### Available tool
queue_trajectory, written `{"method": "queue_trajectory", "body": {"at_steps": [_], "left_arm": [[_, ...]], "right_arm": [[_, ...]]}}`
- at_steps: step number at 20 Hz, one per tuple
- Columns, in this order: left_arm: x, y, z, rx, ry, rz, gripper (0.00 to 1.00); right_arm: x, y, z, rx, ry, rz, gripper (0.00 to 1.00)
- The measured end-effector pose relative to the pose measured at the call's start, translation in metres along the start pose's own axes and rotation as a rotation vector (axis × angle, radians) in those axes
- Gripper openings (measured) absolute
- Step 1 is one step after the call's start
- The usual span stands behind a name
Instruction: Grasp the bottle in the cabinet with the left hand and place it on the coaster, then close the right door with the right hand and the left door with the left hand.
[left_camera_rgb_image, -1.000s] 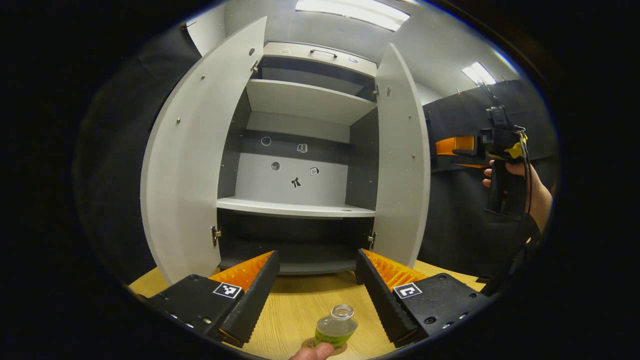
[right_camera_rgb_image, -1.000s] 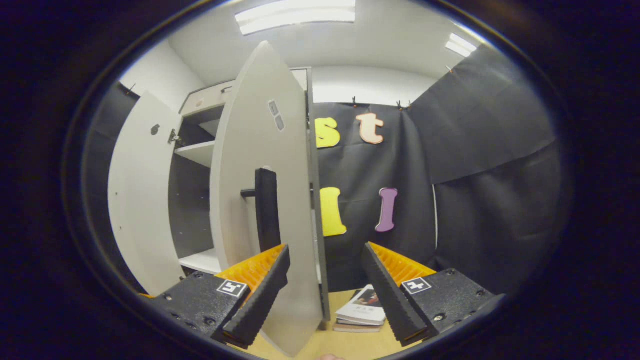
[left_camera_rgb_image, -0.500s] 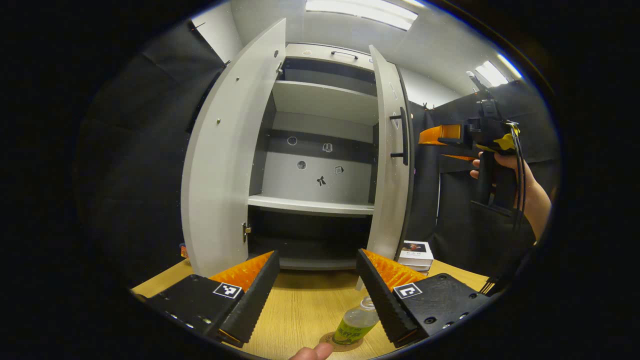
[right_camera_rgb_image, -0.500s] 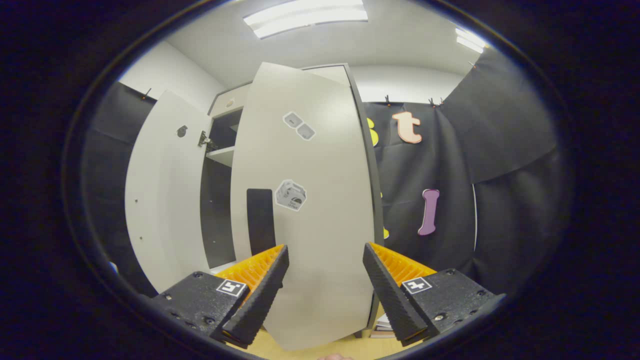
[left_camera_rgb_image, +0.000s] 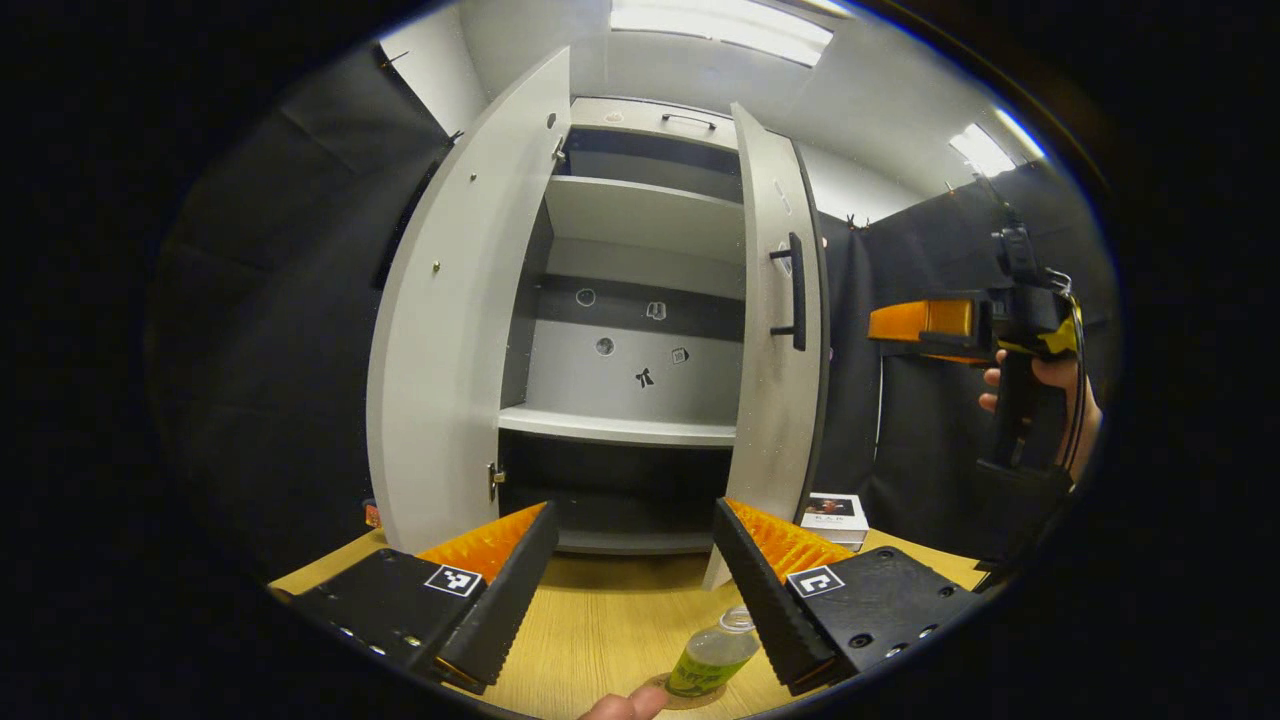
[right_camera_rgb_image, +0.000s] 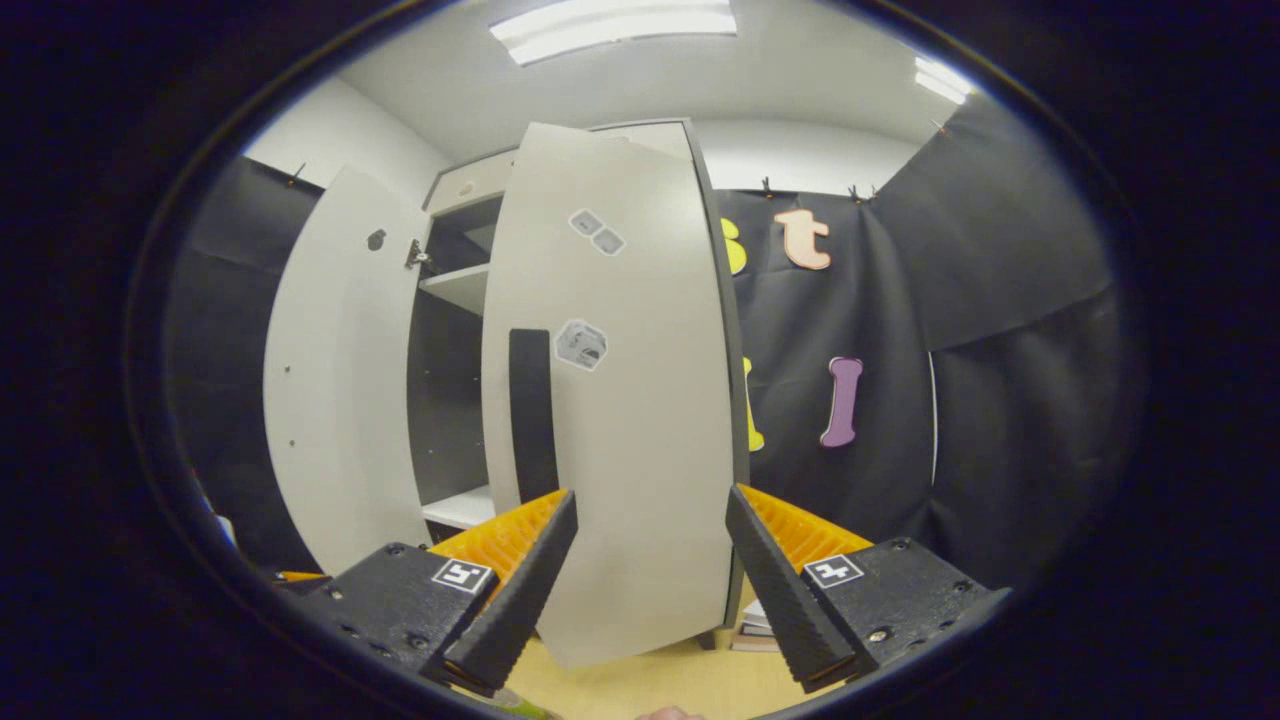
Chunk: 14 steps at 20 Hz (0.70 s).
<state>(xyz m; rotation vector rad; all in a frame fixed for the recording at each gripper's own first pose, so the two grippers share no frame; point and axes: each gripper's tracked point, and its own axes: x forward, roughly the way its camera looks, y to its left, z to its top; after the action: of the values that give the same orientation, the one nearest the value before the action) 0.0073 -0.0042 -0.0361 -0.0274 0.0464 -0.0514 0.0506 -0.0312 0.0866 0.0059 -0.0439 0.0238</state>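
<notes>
The bottle (left_camera_rgb_image: 712, 655) stands on the coaster (left_camera_rgb_image: 690, 697) before the cabinet (left_camera_rgb_image: 640, 300); both hand-held grippers (left_camera_rgb_image: 635, 590) (right_camera_rgb_image: 650, 580) gape open, empty.

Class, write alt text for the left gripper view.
An open gripper faces a cabinet with its left door wide open and right door half shut. A bottle stands on a coaster.

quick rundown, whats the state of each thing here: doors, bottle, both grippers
right door: partly swung in, not shut
left door: wide open
bottle: upright on the coaster, uncapped
left gripper: open, empty
right gripper: open, facing the right door
</notes>
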Motion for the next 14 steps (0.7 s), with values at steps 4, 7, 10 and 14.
{"method": "queue_trajectory", "body": {"at_steps": [4, 7, 10, 14], "left_arm": [[0.001, 0.002, 0.006, -0.003, -0.003, 0.003, 0.95], [0.002, 0.010, 0.011, -0.015, -0.004, 0.024, 0.95], [-0.003, 0.020, 0.029, -0.053, -0.018, 0.050, 0.95], [-0.025, 0.079, 0.081, -0.075, -0.094, 0.224, 0.95]], "right_arm": [[-0.023, 0.005, -0.047, 0.011, 0.055, 0.028, 0.99], [-0.042, -0.006, -0.080, -0.002, 0.043, -0.048, 0.99], [-0.046, -0.014, -0.101, -0.047, 0.045, -0.125, 0.98], [-0.041, -0.004, -0.107, -0.023, 0.074, -0.080, 0.99]]}}
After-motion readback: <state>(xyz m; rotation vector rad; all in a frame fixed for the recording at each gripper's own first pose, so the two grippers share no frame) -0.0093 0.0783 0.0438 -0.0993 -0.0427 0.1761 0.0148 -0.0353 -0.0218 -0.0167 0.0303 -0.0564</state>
